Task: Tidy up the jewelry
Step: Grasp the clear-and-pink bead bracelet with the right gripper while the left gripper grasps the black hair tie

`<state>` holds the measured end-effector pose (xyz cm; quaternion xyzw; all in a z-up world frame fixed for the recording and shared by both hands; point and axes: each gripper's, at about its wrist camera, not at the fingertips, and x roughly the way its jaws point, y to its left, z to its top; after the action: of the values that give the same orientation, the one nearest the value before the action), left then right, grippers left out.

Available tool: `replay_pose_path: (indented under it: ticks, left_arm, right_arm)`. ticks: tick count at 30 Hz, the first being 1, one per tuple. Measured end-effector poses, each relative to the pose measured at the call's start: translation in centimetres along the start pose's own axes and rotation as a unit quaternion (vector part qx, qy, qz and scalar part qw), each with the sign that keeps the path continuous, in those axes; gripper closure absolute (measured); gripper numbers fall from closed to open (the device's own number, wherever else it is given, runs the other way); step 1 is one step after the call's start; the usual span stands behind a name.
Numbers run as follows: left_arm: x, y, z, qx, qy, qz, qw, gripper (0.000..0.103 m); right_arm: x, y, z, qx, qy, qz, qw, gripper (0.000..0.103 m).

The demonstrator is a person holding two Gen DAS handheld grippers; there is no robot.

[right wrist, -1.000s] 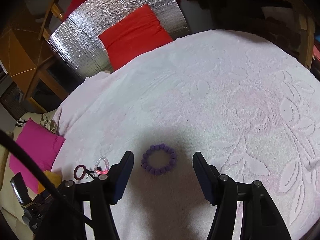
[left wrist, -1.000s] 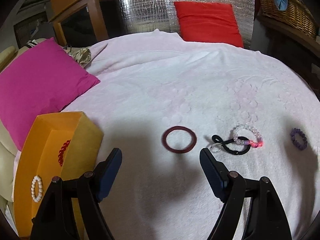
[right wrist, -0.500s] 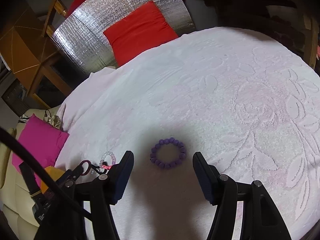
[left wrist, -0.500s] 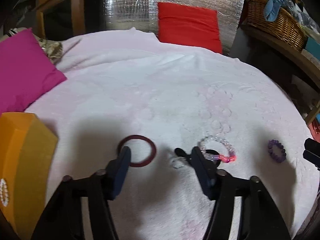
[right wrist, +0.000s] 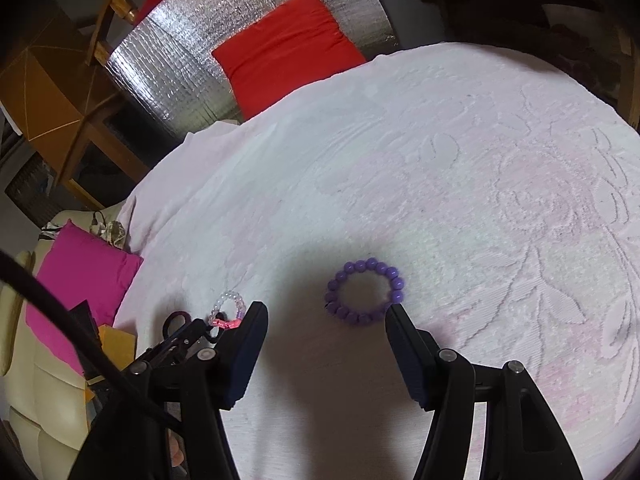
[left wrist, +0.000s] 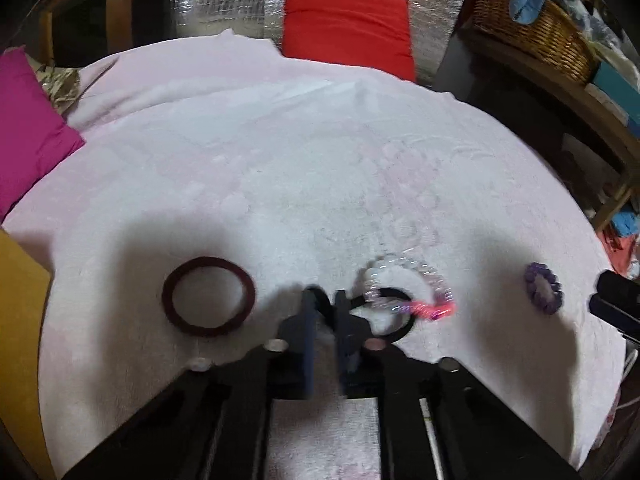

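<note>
The left gripper [left wrist: 323,300], whose fingers stood wide apart over the white towel [left wrist: 280,168] a second ago, has now narrowed its jaws onto the left loop of the black hair tie [left wrist: 394,330], which lies tangled with the clear-and-pink bead bracelet [left wrist: 408,280] just right of the dark red bangle [left wrist: 208,297]. Whether the jaws truly pinch the loop is blurred, but the pick looks begun, and lifting may drag the bracelet along. The right gripper [right wrist: 326,312] stays wide open and has moved in to straddle the purple bead bracelet [right wrist: 365,297], while the orange box [left wrist: 20,320] has slid to the left view's edge.
</note>
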<state>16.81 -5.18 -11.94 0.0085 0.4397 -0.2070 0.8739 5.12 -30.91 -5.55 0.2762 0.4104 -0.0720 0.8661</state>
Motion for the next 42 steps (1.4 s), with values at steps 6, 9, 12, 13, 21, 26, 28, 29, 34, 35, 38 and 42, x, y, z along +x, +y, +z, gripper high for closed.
replay_pose_path:
  ticks: [6, 9, 12, 13, 21, 26, 28, 29, 34, 35, 38, 42]
  left_arm:
    - [-2.3, 0.4, 0.1, 0.013, -0.012, -0.016, 0.9997, 0.097]
    - [-3.4, 1.1, -0.2, 0.016, -0.014, -0.016, 0.9997, 0.097]
    - [-4.3, 2.2, -0.5, 0.014, -0.014, -0.012, 0.9997, 0.097]
    - [-4.6, 2.6, -0.7, 0.011, -0.015, -0.013, 0.9997, 0.097]
    - [-6.6, 4.6, -1.4, 0.006, -0.016, -0.006, 0.9998, 0.097]
    - [-6.3, 5.5, -1.5, -0.006, -0.009, -0.006, 0.9999, 0.097]
    - [-6.2, 5.7, -1.5, -0.009, -0.007, -0.007, 0.9999, 0.097]
    - [-6.1, 5.8, -1.5, -0.008, -0.005, -0.004, 0.9999, 0.097]
    - [-5.6, 6.0, -1.7, -0.008, 0.01, -0.007, 0.9999, 0.097]
    - [-5.5, 6.1, -1.7, -0.011, 0.012, -0.009, 0.9998, 0.097]
    - [-5.4, 6.2, -1.7, -0.015, 0.015, -0.009, 0.9997, 0.097]
    - [-5.2, 6.1, -1.6, -0.024, 0.019, -0.028, 0.9991, 0.097]
  right_arm:
    - [1.0, 1.9, -0.1, -0.016, 0.002, 0.016, 1.0, 0.043]
    - [1.9, 3.0, -0.1, -0.027, 0.011, 0.036, 0.999, 0.058]
    - [3.4, 4.4, -0.2, -0.04, 0.027, 0.05, 0.998, 0.066]
    - [3.9, 4.9, -0.3, -0.047, 0.03, 0.049, 0.997, 0.066]
    - [7.0, 9.3, -2.0, -0.113, 0.052, 0.027, 0.992, 0.066]
    - [8.1, 10.7, -2.4, -0.132, 0.047, -0.004, 0.99, 0.066]
    - [8.5, 11.4, -2.6, -0.145, 0.038, -0.03, 0.988, 0.066]
    - [8.7, 11.5, -2.7, -0.149, 0.039, -0.036, 0.987, 0.066]
    - [10.2, 12.1, -3.5, -0.18, 0.046, -0.075, 0.98, 0.083]
    - [10.2, 12.1, -3.5, -0.19, 0.043, -0.079, 0.978, 0.09]
    - [9.9, 11.8, -3.4, -0.192, 0.042, -0.08, 0.977, 0.095]
    - [9.1, 10.7, -2.8, -0.176, 0.035, -0.087, 0.98, 0.095]
